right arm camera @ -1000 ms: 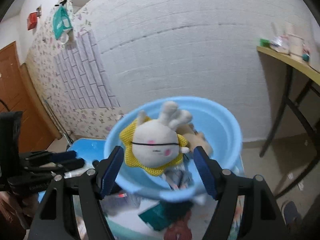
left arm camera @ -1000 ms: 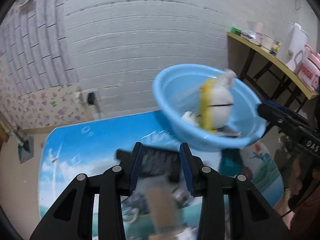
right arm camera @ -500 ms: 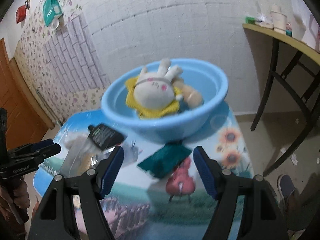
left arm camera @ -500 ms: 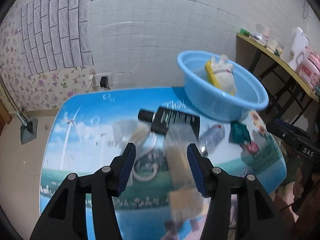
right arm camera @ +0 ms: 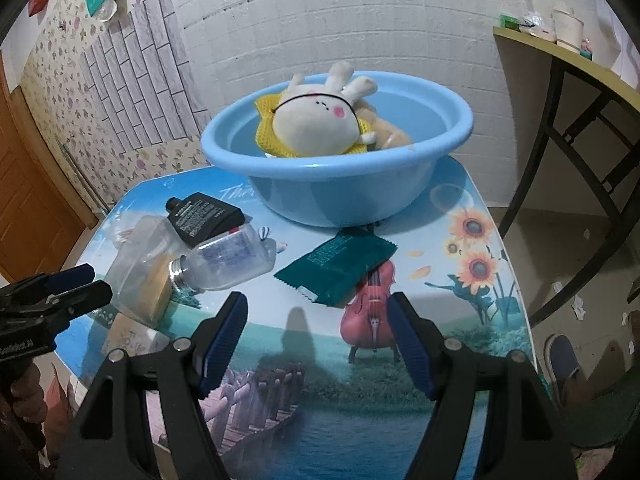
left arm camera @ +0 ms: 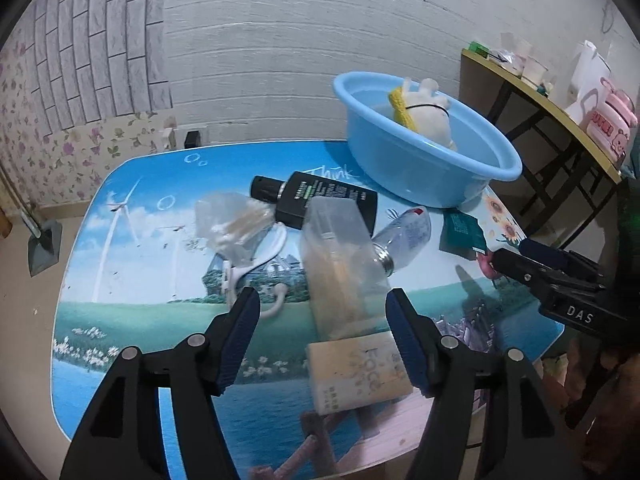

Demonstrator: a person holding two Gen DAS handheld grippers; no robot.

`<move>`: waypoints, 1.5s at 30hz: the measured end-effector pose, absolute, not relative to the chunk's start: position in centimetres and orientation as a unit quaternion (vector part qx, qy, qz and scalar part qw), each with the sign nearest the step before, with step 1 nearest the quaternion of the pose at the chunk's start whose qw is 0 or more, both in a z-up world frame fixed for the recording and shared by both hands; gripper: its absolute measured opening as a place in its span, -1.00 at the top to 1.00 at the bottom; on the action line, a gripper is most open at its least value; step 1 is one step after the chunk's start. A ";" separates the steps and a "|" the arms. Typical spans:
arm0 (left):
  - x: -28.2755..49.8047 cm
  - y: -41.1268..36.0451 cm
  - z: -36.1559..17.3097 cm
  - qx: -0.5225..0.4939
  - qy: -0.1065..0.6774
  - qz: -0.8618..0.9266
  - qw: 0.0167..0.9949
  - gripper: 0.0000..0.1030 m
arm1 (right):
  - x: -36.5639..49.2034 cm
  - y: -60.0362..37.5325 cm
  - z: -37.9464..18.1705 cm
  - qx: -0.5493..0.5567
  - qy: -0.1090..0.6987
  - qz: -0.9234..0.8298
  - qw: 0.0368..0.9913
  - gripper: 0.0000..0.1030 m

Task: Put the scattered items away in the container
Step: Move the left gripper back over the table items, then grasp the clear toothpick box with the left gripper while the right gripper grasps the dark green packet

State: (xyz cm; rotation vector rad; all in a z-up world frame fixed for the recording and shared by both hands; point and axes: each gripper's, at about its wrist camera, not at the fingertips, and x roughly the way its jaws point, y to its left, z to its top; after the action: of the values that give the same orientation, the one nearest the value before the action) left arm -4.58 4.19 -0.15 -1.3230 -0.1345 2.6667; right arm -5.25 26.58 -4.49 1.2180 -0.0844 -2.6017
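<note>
A light blue basin [left arm camera: 420,172] [right arm camera: 340,196] stands at the table's far side, with a white plush rabbit [left arm camera: 428,112] [right arm camera: 316,124] on yellow cloth inside. A clear box [left arm camera: 340,256] [right arm camera: 136,268] with a beige label lies between the jaws of my left gripper [left arm camera: 320,300]. Those jaws are opening and the pads stand clear of the box. A black tube [left arm camera: 328,200], a small clear bottle [left arm camera: 404,236] and a bag of cotton swabs [left arm camera: 236,228] lie beyond. My right gripper [right arm camera: 318,300] is open and empty, just short of a green packet [right arm camera: 340,264].
A white plastic hook [left arm camera: 256,264] lies under the swab bag. A side table [right arm camera: 560,64] with cups stands to the right, close to the wall. The printed tabletop [right arm camera: 460,320] ends near both grippers. A shoe [right arm camera: 560,360] shows on the floor at right.
Both grippers have drawn back from the basin and sunk toward the tabletop. The left jaws have spread much wider around the clear box. The right jaws keep the same width.
</note>
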 end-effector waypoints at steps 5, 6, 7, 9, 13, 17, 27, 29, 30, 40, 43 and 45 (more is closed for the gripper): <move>-5.6 5.2 -0.6 -0.450 -0.040 0.888 0.089 -0.32 | -6.4 26.7 -5.3 0.432 -0.034 -0.893 0.126 -0.40; -5.8 5.4 -0.7 -0.452 -0.037 0.887 0.091 -0.32 | -6.7 26.7 -5.4 0.434 -0.037 -0.892 0.125 -0.40; -6.0 5.6 -0.8 -0.453 -0.036 0.886 0.093 -0.32 | -6.9 26.8 -5.5 0.435 -0.040 -0.891 0.125 -0.40; -6.5 6.0 -0.9 -0.455 -0.032 0.885 0.097 -0.32 | -7.5 26.8 -5.7 0.438 -0.044 -0.889 0.124 -0.40; -7.4 6.6 -1.4 -0.459 -0.021 0.884 0.091 -0.32 | -8.7 26.3 -6.2 0.444 -0.045 -0.887 0.117 -0.40; -8.2 7.1 -1.9 -0.461 -0.004 0.883 0.086 -0.32 | -9.7 25.5 -6.8 0.449 -0.036 -0.886 0.108 -0.40; -8.8 7.1 -3.2 -0.474 0.008 0.877 0.083 0.06 | -11.5 24.5 -7.9 0.461 -0.013 -0.884 0.073 -0.40; -8.7 7.2 -3.2 -0.471 0.015 0.878 0.081 0.12 | -11.6 24.5 -8.1 0.463 -0.016 -0.883 0.073 -0.29; -8.7 7.2 -3.2 -0.470 0.018 0.879 0.081 0.23 | -11.5 24.5 -8.1 0.461 -0.012 -0.884 0.069 -0.19; -7.9 6.6 -2.8 -0.464 0.024 0.882 0.080 0.38 | -10.7 24.9 -7.9 0.470 -0.013 -0.877 0.101 0.13; -7.5 6.5 -2.4 -0.460 0.024 0.884 0.079 0.38 | -10.3 24.8 -7.8 0.476 -0.020 -0.872 0.115 0.14; -7.2 6.3 -2.0 -0.456 0.025 0.886 0.078 0.38 | -9.8 24.5 -7.6 0.476 -0.020 -0.871 0.123 0.14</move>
State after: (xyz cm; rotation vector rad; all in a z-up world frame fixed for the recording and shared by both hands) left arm -7.18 6.34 -2.02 -1.3666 0.0742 2.6529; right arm -9.75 24.51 -7.62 1.3890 -0.0576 -2.5395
